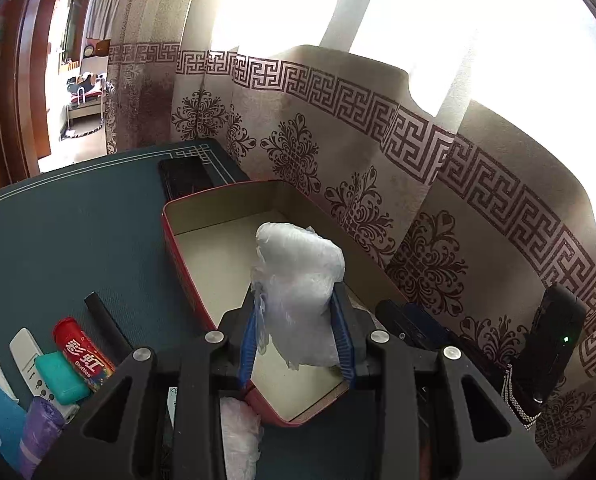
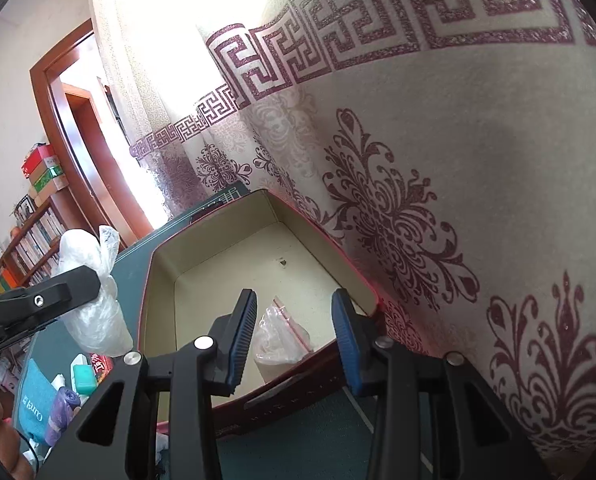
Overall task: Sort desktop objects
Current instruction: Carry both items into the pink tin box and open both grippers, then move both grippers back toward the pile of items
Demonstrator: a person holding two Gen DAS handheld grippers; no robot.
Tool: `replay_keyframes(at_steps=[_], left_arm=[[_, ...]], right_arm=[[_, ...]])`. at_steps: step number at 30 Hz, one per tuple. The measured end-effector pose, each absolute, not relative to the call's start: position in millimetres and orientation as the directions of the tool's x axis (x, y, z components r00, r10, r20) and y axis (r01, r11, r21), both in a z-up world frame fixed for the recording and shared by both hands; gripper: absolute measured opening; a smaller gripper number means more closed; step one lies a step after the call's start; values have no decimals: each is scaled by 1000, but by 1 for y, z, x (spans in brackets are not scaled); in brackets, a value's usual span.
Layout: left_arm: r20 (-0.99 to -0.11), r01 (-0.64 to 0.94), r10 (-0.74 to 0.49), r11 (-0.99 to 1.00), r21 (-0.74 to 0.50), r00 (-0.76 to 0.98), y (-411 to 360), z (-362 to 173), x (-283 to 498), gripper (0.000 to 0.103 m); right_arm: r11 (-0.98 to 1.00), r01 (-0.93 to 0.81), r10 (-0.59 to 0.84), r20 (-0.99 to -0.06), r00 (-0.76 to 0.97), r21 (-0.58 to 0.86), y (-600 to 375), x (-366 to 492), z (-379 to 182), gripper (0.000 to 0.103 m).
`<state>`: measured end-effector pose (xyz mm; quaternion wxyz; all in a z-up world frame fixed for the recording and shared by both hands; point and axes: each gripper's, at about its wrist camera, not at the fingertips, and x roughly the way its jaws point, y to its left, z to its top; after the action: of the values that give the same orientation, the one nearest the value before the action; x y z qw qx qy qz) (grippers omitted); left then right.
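My left gripper (image 1: pixel 298 336) is shut on a crumpled clear plastic bag (image 1: pixel 298 264), its blue pads pressed into both sides, and holds it above the open red box (image 1: pixel 186 264). In the right wrist view the same bag (image 2: pixel 94 292) hangs at the left, just outside the red box's (image 2: pixel 154 300) left wall. My right gripper (image 2: pixel 294 336) stands open over the near end of the box. A small zip bag (image 2: pixel 278 340) with a red seal lies on the box floor below it, apart from the pads.
On the green desk mat (image 1: pixel 78 240) left of the box lie a red candy tube (image 1: pixel 84 354), a teal case (image 1: pixel 60 376), a white remote (image 1: pixel 28 356), a black stick (image 1: pixel 106 324) and a purple roll (image 1: pixel 38 428). A patterned curtain (image 1: pixel 418 160) hangs right behind the box.
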<state>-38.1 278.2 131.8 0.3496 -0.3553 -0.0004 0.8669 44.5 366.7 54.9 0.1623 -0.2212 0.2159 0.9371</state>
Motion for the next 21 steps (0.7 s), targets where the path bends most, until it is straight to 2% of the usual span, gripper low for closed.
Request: replay_keyframes(at_steps=[5,7,9,13,21], left_arm=[[-646,-603,602,-753,-264,-469,287,121,-44,45],[-652,-601,596,-756,-259,-468,287,118,-44,62],[-648,-595,591,-762,-254,-481,286,118,-43,67],[-647,-587,593,-765,-266,-479,281,119,-44,68],[-642,-548,574,-791,-272,-509,265,124,-49,68]], right_arm=[[-855,-406,218,-487,-846,323,367,44,58,49],[-852,-412,223,-488,-844,323,365,44,57,53],[-850,-415,225,-488,-843,324,365,44,57,55],[-851,-418,231,-489,-841,317,360,39,56,57],[-848,-427,244,-486,-840,314,361,41,56,72]])
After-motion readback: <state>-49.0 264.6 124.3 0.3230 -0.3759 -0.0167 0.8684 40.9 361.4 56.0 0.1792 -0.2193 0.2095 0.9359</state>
